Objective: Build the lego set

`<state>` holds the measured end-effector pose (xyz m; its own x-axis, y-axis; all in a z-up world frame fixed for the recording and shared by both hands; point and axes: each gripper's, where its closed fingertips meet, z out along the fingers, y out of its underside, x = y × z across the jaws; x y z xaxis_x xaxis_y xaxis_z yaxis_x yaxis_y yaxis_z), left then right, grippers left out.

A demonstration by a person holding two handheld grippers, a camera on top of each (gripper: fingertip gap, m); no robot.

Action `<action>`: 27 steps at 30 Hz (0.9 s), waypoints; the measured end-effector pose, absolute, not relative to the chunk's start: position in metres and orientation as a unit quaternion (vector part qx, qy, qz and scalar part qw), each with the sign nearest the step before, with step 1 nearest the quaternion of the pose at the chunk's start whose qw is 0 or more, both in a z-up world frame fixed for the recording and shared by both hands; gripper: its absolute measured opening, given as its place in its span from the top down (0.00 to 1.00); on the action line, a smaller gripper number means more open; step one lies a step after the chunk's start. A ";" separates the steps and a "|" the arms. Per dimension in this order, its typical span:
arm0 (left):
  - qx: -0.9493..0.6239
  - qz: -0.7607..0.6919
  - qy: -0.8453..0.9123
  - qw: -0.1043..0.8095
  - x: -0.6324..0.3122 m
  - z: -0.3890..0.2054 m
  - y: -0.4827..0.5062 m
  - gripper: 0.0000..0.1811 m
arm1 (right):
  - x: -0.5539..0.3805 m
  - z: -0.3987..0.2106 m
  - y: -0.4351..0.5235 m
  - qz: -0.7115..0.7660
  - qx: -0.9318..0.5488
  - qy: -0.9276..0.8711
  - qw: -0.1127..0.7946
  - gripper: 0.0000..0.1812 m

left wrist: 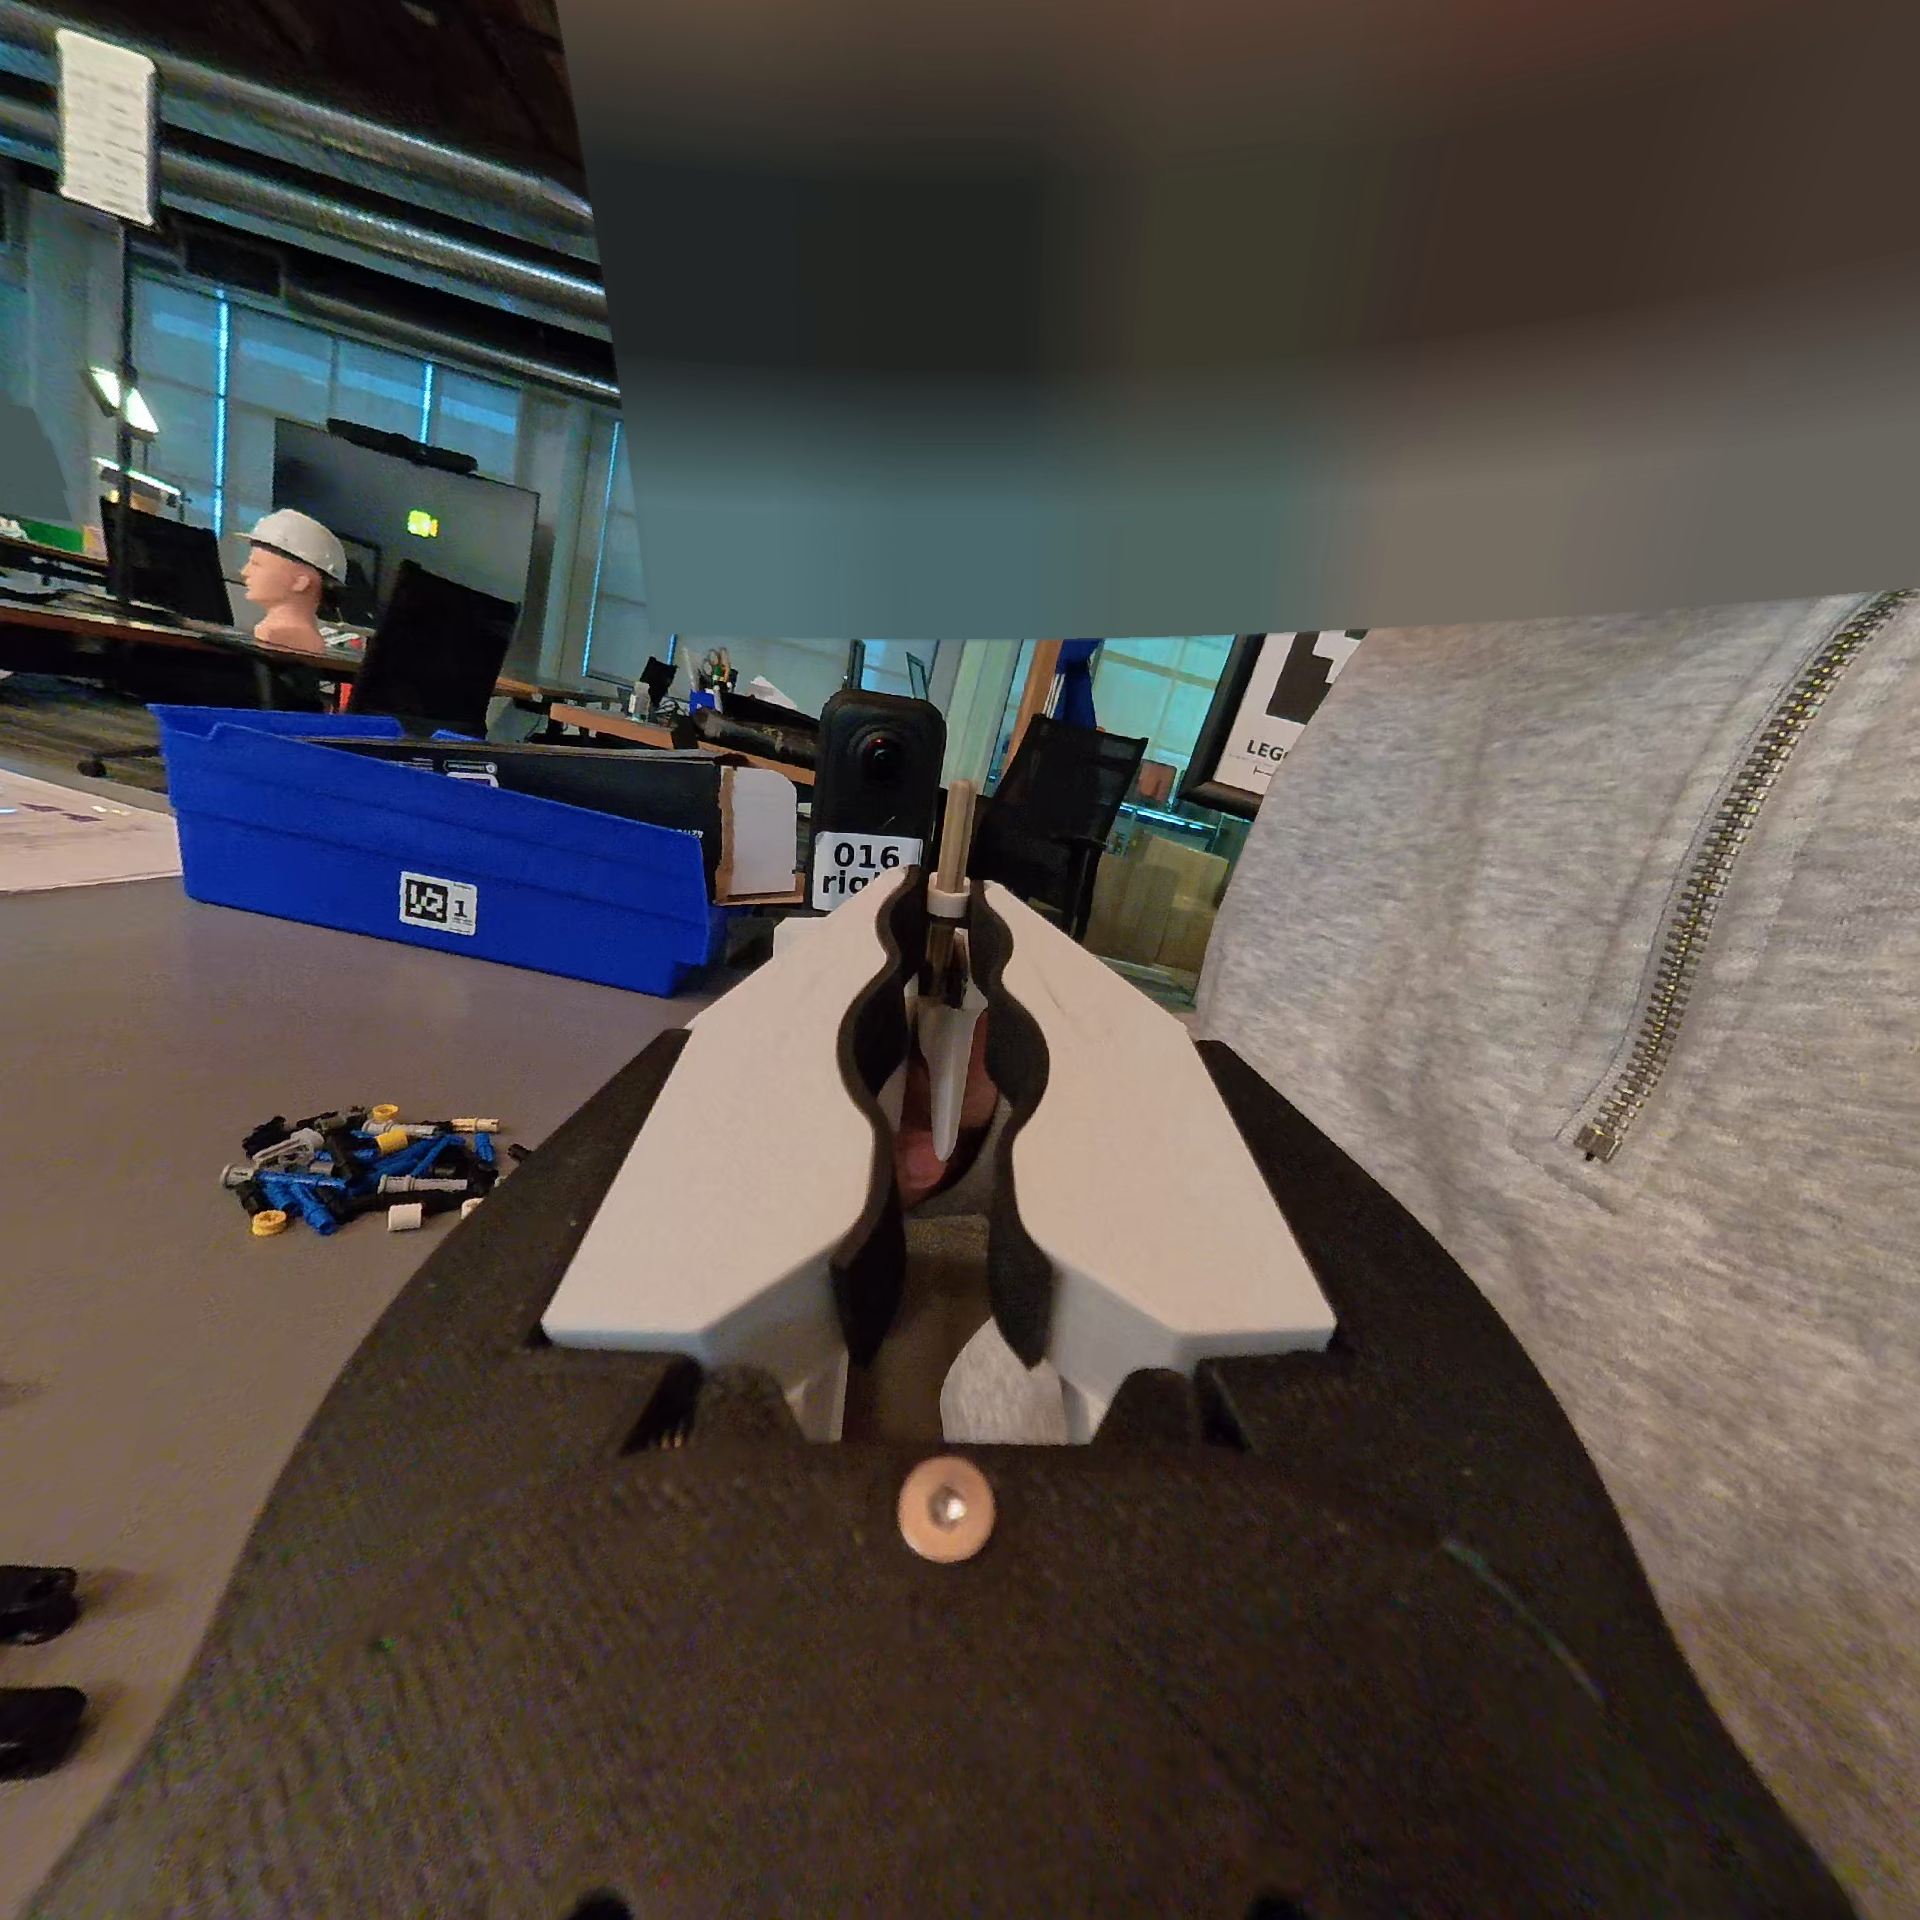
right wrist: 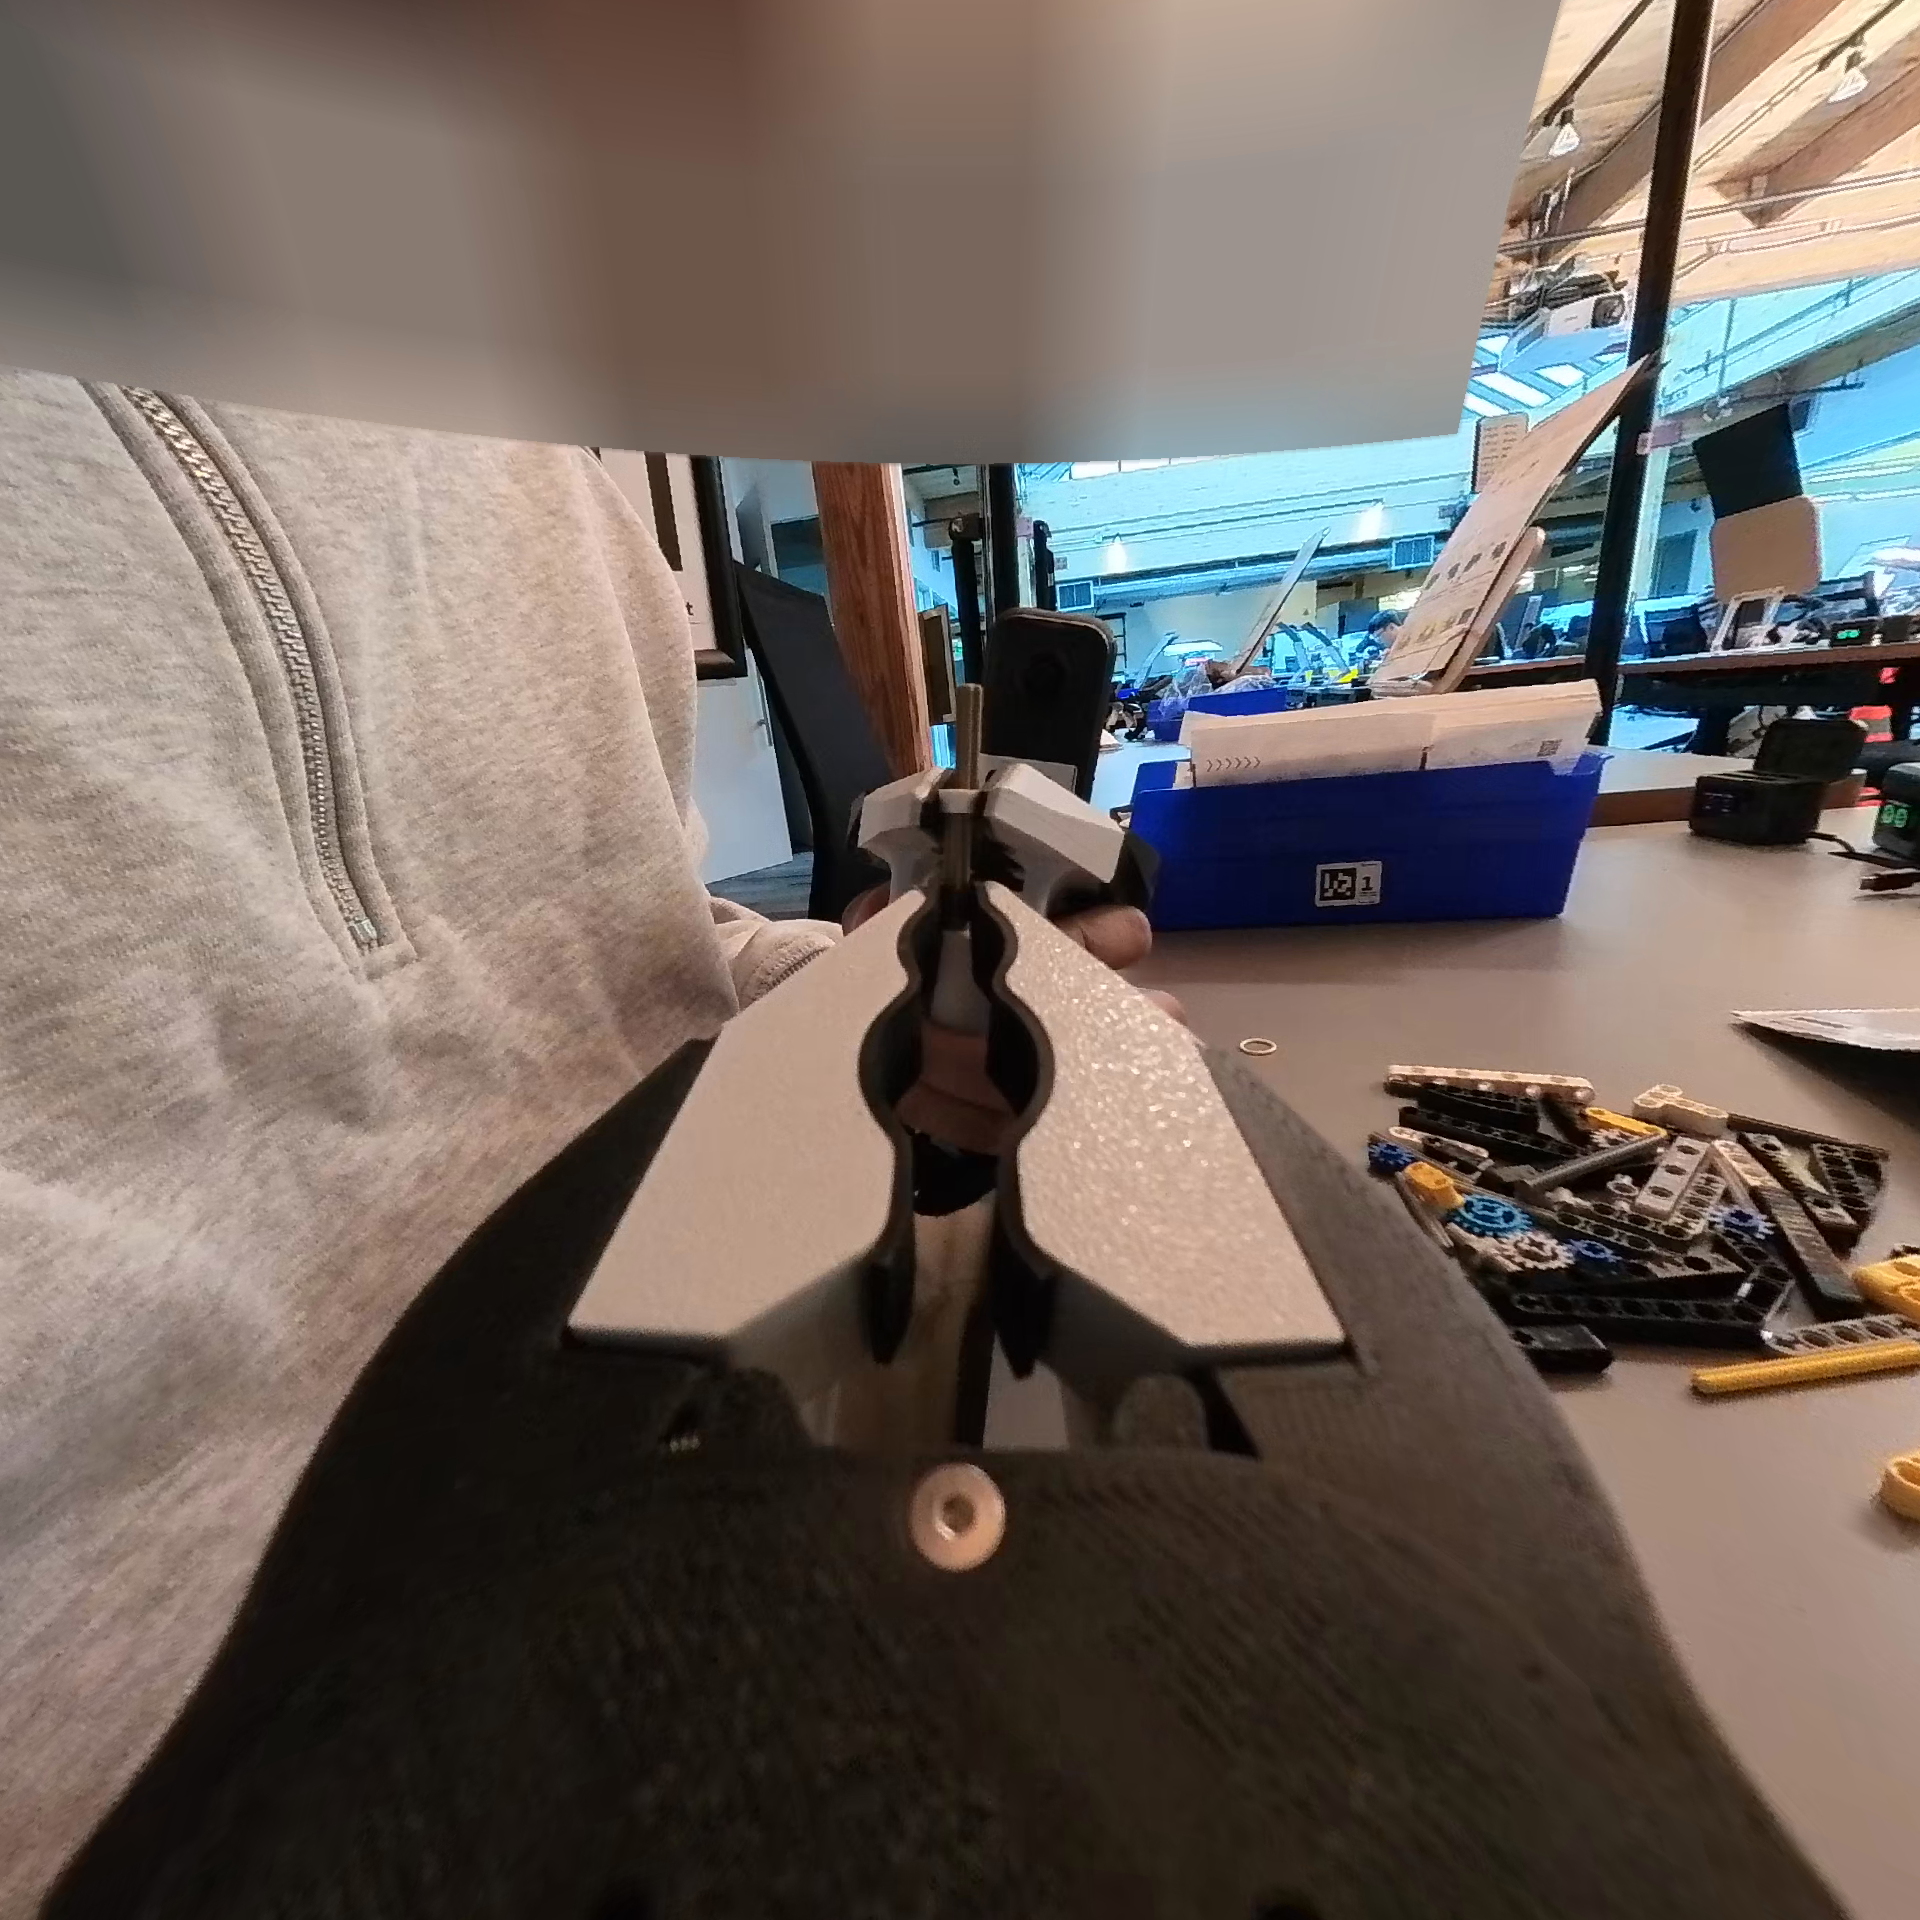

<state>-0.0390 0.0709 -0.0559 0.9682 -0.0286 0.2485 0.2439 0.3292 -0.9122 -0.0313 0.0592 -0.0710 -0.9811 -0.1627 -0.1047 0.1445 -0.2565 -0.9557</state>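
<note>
Jaws of both grippers clench one axle [left wrist: 954, 831], its lower end hidden between them.

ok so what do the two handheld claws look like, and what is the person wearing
Both match: the left claw and right claw each have two pale grey wedge-shaped fingers lined with wavy black pads, set in a textured black body with one round metal fastener at the centre. In the left view, the right claw carries a black camera with a white label. The person wears a heather-grey zip top.
</note>
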 end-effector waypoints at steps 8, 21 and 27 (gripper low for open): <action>-0.571 -0.087 -0.097 0.811 -0.040 -0.056 0.071 0.97 | -0.032 -0.071 0.059 -0.793 -0.007 0.602 0.099 0.98; -0.559 -0.116 -0.109 0.814 -0.043 -0.057 0.070 0.97 | -0.037 -0.072 0.056 -0.794 -0.001 0.600 0.100 0.98; -0.554 -0.123 -0.116 0.815 -0.044 -0.057 0.070 0.97 | -0.039 -0.072 0.055 -0.795 0.001 0.598 0.101 0.98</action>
